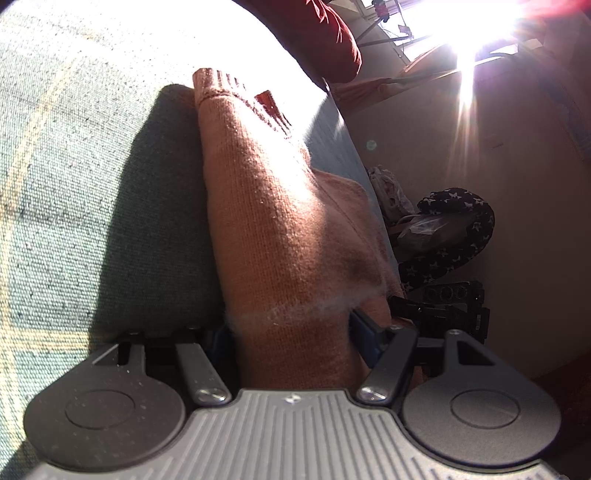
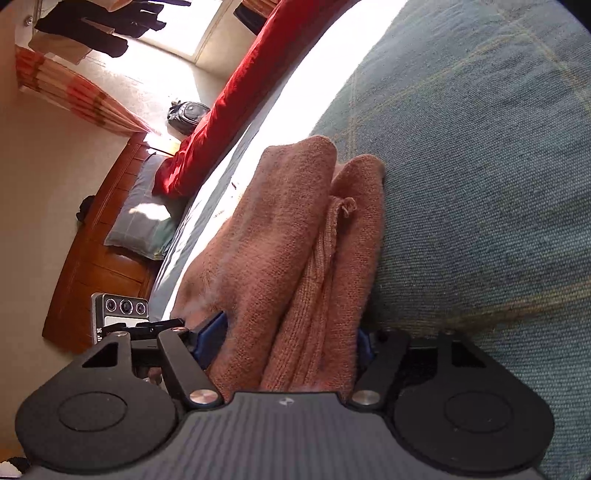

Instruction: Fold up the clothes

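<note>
**Two grippers close on a folded sweater**

Two hand-held grippers meet a salmon-pink knitted sweater (image 1: 280, 229) lying folded on a bed with a blue-green checked cover (image 1: 74, 184). From the left wrist view, the left gripper (image 1: 291, 332) has its jaws partly open around a thick bundle of the knit, blue pads against the cloth on both sides. Sunlight floods the far half of the bed, where a red blanket (image 1: 332, 33) lies. From the right wrist view, the right gripper (image 2: 288, 339) likewise takes in the layered folds, ribbed hem among them, its jaws set wide against the fabric. To its left stand the other gripper's camera (image 2: 122, 314), a wooden headboard (image 2: 96, 258) and a pillow (image 2: 144, 218).
</note>
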Tool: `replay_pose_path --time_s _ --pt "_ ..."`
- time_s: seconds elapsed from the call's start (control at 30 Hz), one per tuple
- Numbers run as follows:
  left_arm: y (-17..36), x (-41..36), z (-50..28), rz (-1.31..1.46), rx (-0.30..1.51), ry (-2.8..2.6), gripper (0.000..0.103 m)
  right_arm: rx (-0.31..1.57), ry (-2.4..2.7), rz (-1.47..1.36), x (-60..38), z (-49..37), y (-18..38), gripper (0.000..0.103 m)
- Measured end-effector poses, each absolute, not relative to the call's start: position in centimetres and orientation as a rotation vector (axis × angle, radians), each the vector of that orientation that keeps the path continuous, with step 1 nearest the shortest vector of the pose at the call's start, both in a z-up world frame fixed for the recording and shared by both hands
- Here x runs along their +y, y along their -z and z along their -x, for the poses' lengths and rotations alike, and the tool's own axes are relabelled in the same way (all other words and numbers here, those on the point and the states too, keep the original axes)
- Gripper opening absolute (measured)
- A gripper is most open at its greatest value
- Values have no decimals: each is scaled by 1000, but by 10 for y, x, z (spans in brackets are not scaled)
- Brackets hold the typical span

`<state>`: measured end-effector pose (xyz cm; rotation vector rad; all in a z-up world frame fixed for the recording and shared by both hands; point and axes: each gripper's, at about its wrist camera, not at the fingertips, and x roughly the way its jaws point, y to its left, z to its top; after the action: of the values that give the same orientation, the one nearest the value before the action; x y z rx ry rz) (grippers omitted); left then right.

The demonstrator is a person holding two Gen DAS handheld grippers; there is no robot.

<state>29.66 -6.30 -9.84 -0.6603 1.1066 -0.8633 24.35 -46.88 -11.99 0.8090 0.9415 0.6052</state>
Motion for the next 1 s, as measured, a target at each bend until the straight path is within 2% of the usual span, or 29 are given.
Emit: replay_pose_path --time_s 0.1,0.27,0.43,0.5,0.6,0.67,0.77,0.9,1.0 --pt "99 -64 -297 660 1107 864 68 935 -592 -790 -461 -243 116 82" --pt "100 -68 -297 662 1106 865 68 890 -611 -745 -445 -239 111 103" --pt "100 -68 -297 664 1106 865 68 880 -619 -749 -451 -237 111 103" --pt "100 -67 -298 664 1106 866 68 884 -604 -801 -458 -239 113 99" --pt "100 -67 -297 663 1103 864 68 894 -574 -822 -462 -240 114 90" --pt "99 -68 -296 660 1102 858 68 897 -557 -817 -464 -238 115 80" --pt "97 -69 -295 650 1099 844 68 897 -542 -849 -469 -236 120 70" --pt "93 -72 -292 637 1095 818 68 887 -537 -855 -467 -233 118 70" --pt "94 -69 -292 647 1095 816 68 888 -552 -877 -468 -236 122 78"
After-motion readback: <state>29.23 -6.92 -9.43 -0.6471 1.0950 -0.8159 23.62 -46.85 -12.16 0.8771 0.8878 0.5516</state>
